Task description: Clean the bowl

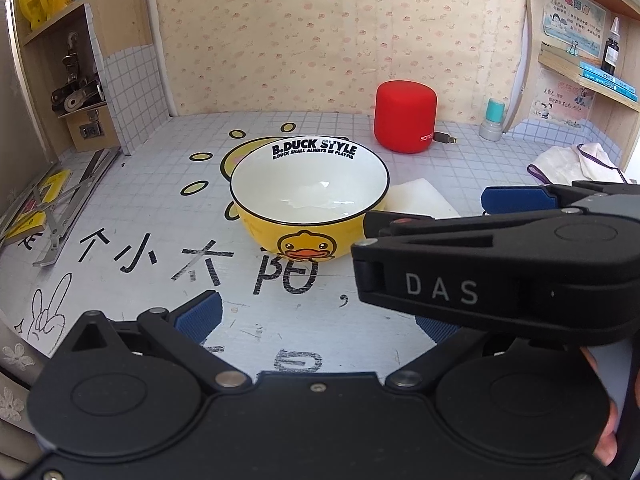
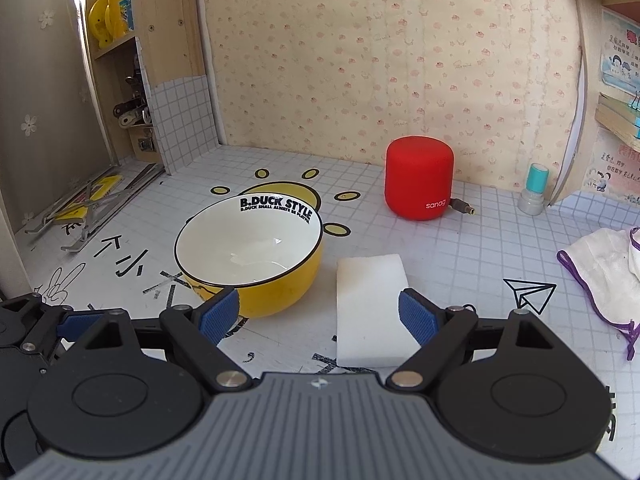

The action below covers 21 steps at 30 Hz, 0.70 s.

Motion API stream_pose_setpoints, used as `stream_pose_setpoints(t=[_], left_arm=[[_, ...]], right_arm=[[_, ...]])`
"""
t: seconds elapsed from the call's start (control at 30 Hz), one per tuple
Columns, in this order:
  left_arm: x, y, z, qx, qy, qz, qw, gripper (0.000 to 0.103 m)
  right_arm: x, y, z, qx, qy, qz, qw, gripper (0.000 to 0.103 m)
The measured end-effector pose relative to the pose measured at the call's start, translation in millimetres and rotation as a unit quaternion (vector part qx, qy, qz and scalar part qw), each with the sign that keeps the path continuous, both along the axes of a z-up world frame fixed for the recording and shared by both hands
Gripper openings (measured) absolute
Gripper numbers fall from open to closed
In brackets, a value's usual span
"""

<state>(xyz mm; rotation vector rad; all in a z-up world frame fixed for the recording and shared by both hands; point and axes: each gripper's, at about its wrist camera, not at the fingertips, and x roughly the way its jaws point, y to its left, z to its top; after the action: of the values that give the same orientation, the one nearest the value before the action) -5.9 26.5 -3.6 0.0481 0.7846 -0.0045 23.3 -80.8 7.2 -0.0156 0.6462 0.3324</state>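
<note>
One bowl (image 2: 248, 256), one white sponge (image 2: 370, 308), one red speaker (image 2: 419, 178), one cloth (image 2: 600, 268), one teal-capped stamp (image 2: 534, 192) and one folding metal stand (image 2: 96, 208) sit on the tabletop (image 2: 460, 248). Two claws: left (image 1: 320, 320), right (image 2: 320, 316).

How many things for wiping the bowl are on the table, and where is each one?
2. A white sponge block lies just right of the yellow bowl. A white cloth lies crumpled at the table's far right edge. Others may be out of view.
</note>
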Motion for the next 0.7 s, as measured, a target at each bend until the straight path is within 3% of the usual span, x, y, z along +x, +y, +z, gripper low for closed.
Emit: stream_pose_setpoints(t=[0.7], left_arm=[[-2.3,-3.6,1.5,0.012,-0.002,-0.003,0.9999,0.103]], right_arm=[[-2.7,0.0,-0.7,-0.003,0.0,0.0,1.0,0.088]])
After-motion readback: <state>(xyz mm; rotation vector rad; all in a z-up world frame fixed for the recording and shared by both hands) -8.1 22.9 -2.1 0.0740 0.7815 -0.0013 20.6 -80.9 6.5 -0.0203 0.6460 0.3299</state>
